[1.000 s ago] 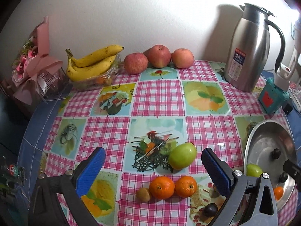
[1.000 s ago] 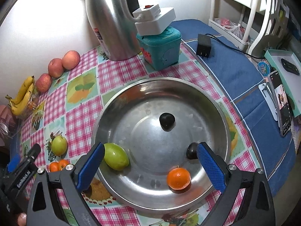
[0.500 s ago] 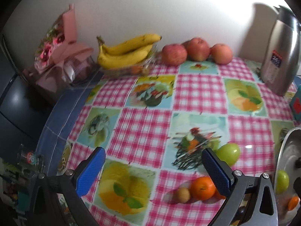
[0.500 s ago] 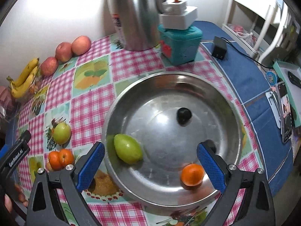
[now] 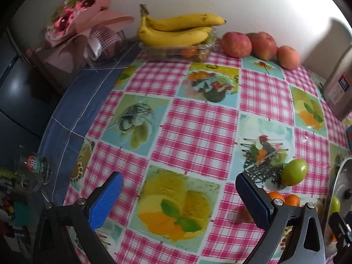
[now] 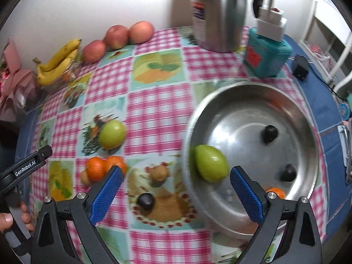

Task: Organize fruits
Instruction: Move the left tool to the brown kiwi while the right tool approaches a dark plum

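Note:
A steel bowl [image 6: 308, 132] holds a green fruit [image 6: 211, 165], two dark plums [image 6: 269, 133] and an orange [image 6: 275, 192]. On the checked cloth lie a green apple [image 6: 112, 134], two oranges [image 6: 103, 167], a small brown fruit [image 6: 84, 178], a kiwi [image 6: 158, 173] and a dark plum [image 6: 145, 200]. My right gripper [image 6: 176, 195] is open and empty above the bowl's left rim. My left gripper [image 5: 179, 200] is open and empty over the cloth, left of the green apple [image 5: 294, 171] and oranges [image 5: 283, 199].
Bananas [image 5: 176, 30] on a clear box and three red apples [image 5: 259, 44] line the far wall. A steel thermos [image 6: 217, 13] and teal box [image 6: 268, 57] stand behind the bowl. A pink bouquet [image 5: 83, 28] sits at the far left; the table's edge drops off there.
Both views have swung left. The left gripper has moved away from the loose fruit, which now lies at its right. The right gripper has shifted from over the bowl to its left rim.

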A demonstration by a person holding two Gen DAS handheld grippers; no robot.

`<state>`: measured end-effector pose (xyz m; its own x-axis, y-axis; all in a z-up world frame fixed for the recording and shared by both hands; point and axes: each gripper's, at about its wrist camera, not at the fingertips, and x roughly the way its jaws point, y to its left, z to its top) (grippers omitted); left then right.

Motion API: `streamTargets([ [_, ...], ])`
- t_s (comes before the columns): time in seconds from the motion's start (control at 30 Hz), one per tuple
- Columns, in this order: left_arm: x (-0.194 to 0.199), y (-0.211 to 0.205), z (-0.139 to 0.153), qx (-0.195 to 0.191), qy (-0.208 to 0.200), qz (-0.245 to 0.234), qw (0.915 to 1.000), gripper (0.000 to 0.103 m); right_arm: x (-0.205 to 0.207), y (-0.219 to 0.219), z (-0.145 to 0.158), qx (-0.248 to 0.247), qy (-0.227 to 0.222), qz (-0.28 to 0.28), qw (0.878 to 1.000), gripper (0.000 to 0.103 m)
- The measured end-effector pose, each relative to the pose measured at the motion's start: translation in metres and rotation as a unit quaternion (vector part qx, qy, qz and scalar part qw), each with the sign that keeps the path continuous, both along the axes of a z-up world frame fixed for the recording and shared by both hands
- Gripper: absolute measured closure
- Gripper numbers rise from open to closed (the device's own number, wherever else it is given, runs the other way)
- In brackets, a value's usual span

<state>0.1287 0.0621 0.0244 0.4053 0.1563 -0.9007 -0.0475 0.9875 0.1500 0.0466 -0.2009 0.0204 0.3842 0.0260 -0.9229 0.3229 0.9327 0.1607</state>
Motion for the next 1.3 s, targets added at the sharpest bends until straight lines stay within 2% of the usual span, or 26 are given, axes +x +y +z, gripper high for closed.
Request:
streamTargets([
  [0.37,-0.011,0.020,0.006,-0.026,-0.019,0.012,0.9994,0.000,0.009,0.024,0.003,0.025,0.000,0.034,0.999,0.005],
  [0.57,-0.019,0.009,-0.011,-0.071,0.004,-0.010,0.9974,0.000,0.009,0.032,-0.006,0.032,0.029,0.046,0.998,0.005],
  [0.77,-0.027,-0.001,-0.026,-0.096,0.021,-0.013,0.9951,0.000,0.009,0.043,-0.013,0.026,0.048,0.063,0.996,0.005],
  [0.9,-0.030,-0.006,-0.030,-0.095,0.030,-0.019,0.9948,0.000,0.008,0.047,-0.020,0.028,0.062,0.069,0.995,0.005],
  [1.0,-0.028,-0.007,-0.036,-0.097,0.059,-0.015,0.9934,0.000,0.008,0.049,-0.025,0.029,0.071,0.073,0.994,0.005],
  [1.1,-0.026,-0.005,-0.042,-0.117,0.079,-0.010,0.9899,0.000,0.008,0.053,-0.029,0.028,0.080,0.080,0.993,0.005],
  [1.3,-0.026,-0.008,-0.046,-0.119,0.087,-0.013,0.9890,0.000,0.009,0.057,-0.041,0.025,0.099,0.088,0.991,0.005],
])
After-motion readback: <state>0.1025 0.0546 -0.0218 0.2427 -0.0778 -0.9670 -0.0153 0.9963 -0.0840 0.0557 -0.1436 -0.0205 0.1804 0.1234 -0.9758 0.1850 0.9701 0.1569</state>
